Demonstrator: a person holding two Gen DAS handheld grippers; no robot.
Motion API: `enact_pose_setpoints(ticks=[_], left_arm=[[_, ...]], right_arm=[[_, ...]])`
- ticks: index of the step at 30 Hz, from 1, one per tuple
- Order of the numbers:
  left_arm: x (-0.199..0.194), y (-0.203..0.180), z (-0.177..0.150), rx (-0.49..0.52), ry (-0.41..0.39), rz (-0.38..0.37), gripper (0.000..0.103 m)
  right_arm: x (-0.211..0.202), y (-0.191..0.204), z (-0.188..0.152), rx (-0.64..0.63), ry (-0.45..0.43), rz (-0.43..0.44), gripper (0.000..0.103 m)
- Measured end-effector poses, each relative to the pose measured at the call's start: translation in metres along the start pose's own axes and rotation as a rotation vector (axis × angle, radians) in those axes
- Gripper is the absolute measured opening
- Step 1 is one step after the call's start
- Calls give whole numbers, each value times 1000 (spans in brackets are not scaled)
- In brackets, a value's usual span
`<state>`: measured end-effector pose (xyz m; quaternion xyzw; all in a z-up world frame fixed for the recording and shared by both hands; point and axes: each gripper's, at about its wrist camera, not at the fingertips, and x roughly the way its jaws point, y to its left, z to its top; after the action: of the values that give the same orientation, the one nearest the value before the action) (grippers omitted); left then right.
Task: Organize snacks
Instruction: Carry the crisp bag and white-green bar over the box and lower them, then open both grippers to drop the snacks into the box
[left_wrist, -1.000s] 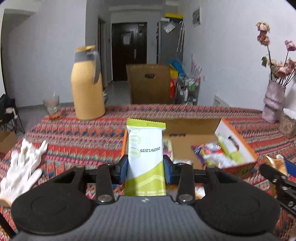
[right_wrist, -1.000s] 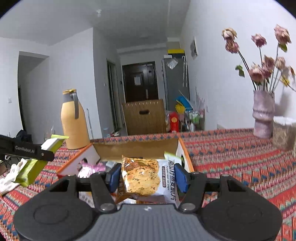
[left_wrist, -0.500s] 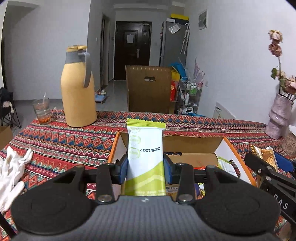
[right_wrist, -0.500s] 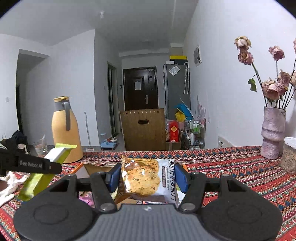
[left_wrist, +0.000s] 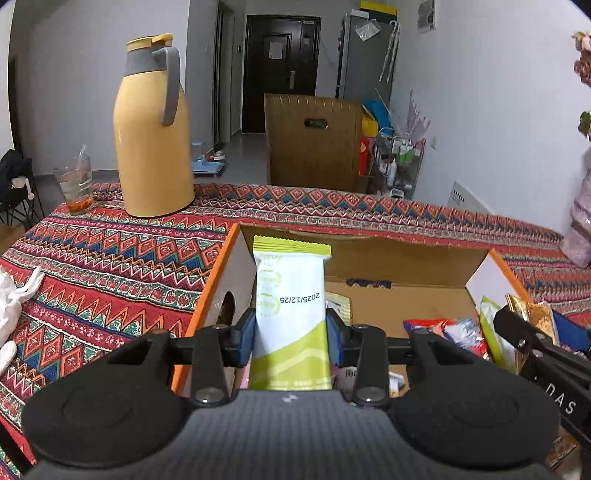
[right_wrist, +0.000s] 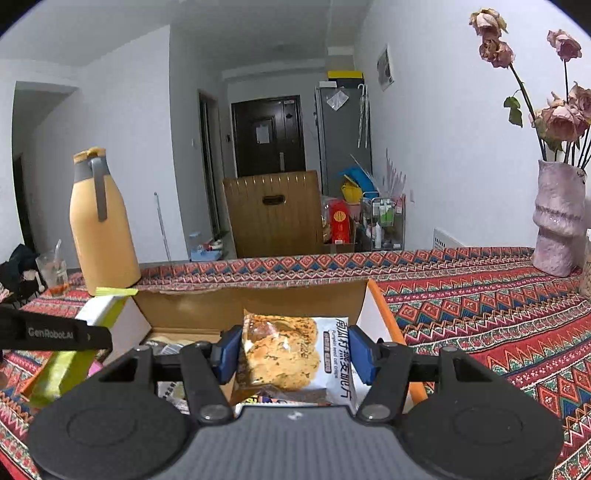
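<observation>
My left gripper (left_wrist: 291, 338) is shut on a white and green snack packet (left_wrist: 290, 310) that stands upright over the left end of an open cardboard box (left_wrist: 399, 258) with orange edges. Several loose snacks (left_wrist: 448, 332) lie in the box's right half. In the right wrist view, my right gripper (right_wrist: 293, 354) is shut on a cracker packet (right_wrist: 291, 356) above the same box (right_wrist: 258, 299). The left gripper (right_wrist: 55, 334) with its green packet (right_wrist: 66, 365) shows at the left edge there. The right gripper (left_wrist: 546, 354) with its gold packet enters the left wrist view at the right.
A patterned red cloth (left_wrist: 110, 258) covers the table. A yellow thermos jug (left_wrist: 151, 129) and a glass (left_wrist: 75, 184) stand at the back left, white gloves (left_wrist: 14, 299) lie at the left edge. A pink vase of dried roses (right_wrist: 557, 221) stands at the right. A wooden chair (left_wrist: 314, 144) is behind the table.
Both grippers have moved forward and slightly down toward the box, each keeping its packet. The box now fills more of both views and lies beneath the packets.
</observation>
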<state>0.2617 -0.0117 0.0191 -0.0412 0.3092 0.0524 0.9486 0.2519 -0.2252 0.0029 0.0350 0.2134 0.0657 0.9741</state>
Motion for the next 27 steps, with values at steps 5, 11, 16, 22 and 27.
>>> enact_pose_setpoints(ticks=[5,11,16,22,27], left_arm=[[-2,-1,-6,8,-7,-8,40],[-16,2,-10,-30,-98,13,103],[-23,6,-9,-58,-134,19,103],[-19,4,-11,-54,-114,26,103],[-18,3,-13,-51,-103,26,103]], right_arm=[[3,4,-5,-11,14,-4,61],[-3,1,-8,3,17,0,96],[-10,-5,-7,43,-10,-20,103],[-11,-9,-9,64,9,-51,103],[-9,-9,-10,75,23,-62,103]])
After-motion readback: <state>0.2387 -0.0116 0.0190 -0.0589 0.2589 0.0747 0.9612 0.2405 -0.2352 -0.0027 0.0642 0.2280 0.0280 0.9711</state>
